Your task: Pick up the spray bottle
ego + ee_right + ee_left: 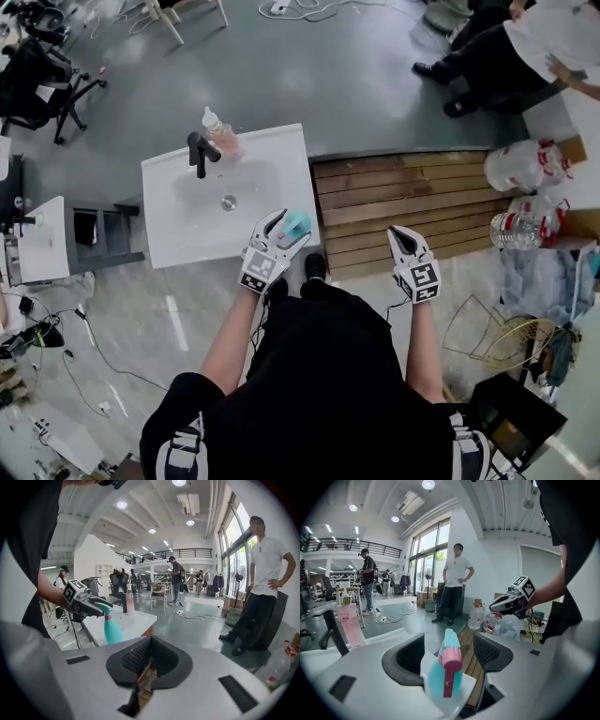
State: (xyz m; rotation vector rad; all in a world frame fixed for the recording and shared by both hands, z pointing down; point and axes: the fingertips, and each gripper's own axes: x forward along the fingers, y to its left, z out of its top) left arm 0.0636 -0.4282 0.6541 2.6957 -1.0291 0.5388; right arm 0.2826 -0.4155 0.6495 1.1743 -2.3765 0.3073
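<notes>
Spray bottle [294, 223] first: the teal one with the pink collar and trigger stands upright on the near right corner of the white sink top [178, 239], right at its edge beside the wooden planks [403, 192]. Your left gripper [286, 228] sits around it, jaws spread wide, with the bottle between them. In the left gripper view the dark pads [408, 656] flank the bottle's neck and head; the left pad looks just beside the plastic and the right one shows a clear gap, so nothing is clamped and the bottle rests on the sink top under its own weight. Your right gripper [401, 236] hangs over the planks, well apart from the bottle, and the right gripper view shows its two jaws pressed together with nothing between them. From that side you can also see the bottle's teal body below the tips of the other gripper. Farther back on the sink top, a black faucet [199, 150] stands at the far edge with a clear bottle of pinkish liquid [218, 131] just beside it, and the drain [229, 202] lies in the basin between faucet and spray bottle. Large water jugs [523, 169] sit beyond the planks to your right.
</notes>
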